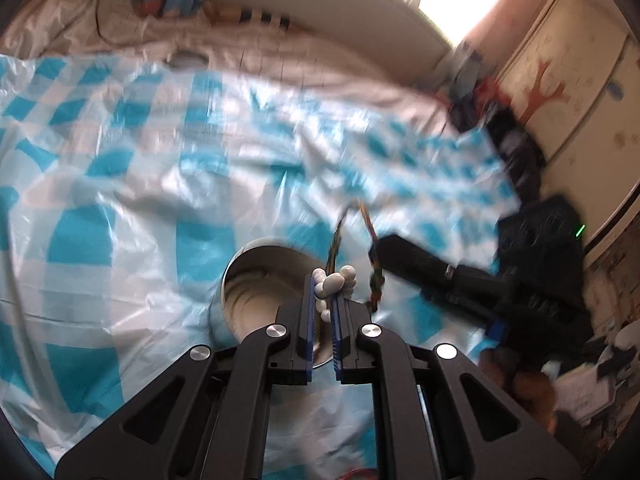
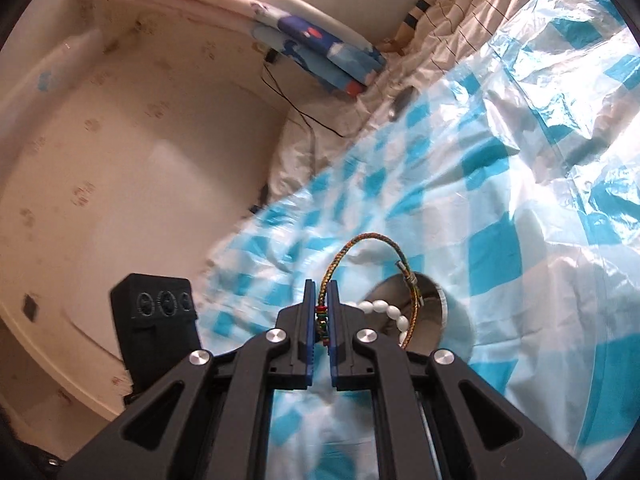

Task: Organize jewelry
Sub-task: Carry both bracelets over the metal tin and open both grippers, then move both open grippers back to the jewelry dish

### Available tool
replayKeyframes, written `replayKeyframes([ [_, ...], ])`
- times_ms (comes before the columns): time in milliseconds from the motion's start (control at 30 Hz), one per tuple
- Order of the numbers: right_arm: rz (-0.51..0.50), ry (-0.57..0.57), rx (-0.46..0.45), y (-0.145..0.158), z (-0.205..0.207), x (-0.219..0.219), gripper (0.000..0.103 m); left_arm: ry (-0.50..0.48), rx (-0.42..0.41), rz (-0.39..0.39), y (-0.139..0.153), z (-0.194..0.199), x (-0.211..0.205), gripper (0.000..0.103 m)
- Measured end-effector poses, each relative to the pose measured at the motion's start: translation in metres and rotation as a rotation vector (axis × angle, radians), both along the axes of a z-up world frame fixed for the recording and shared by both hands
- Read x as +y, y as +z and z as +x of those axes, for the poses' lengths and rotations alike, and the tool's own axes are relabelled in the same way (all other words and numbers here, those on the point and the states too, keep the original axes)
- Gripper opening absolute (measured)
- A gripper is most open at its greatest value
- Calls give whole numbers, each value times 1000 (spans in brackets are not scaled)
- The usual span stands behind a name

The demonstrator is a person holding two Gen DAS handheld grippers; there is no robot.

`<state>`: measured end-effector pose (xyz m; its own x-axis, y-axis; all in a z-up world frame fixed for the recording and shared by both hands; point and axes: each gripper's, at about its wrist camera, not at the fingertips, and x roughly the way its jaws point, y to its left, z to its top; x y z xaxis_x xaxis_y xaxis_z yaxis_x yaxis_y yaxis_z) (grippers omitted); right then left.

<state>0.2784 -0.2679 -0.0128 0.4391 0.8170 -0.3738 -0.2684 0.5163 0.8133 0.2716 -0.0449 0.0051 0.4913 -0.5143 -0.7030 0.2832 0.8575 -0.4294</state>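
Note:
My left gripper is shut on a white bead bracelet and holds it over the rim of a round metal tin that lies on the blue-and-white checked plastic sheet. My right gripper is shut on a multicoloured braided cord bracelet, whose loop arcs up and right over the tin. The white beads show beside it in the right wrist view. The right gripper shows as a black body just right of the left one, with the cord bracelet hanging from it.
The sheet covers a bed with cream bedding. A blue patterned pillow lies near the headboard with a black cable. A cream wardrobe and dark clutter stand at the right.

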Motion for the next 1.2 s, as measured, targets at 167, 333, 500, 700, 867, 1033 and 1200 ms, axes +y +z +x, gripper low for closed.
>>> replayKeyframes([
  [167,-154,43,48,-19,4,22,7,9,93,182,-20,6,0,12],
  [333,-169,8,53,-17,0,15,19,78,46,242,2,-10,23,58],
  [500,-154,-38,21,7,-22,-2,29,117,42,200,10,-31,49,58],
  [700,-271,-61,-15,34,-106,-20,42,69,113,119,-15,-87,53,58],
  [867,-409,1,52,15,-176,-14,42,-14,136,127,-25,-108,30,58],
  [1033,-505,87,9,15,-204,2,42,-62,156,145,-28,-118,14,58],
  [1200,-554,59,-6,18,-215,-9,42,-94,133,185,-19,-134,9,58],
])
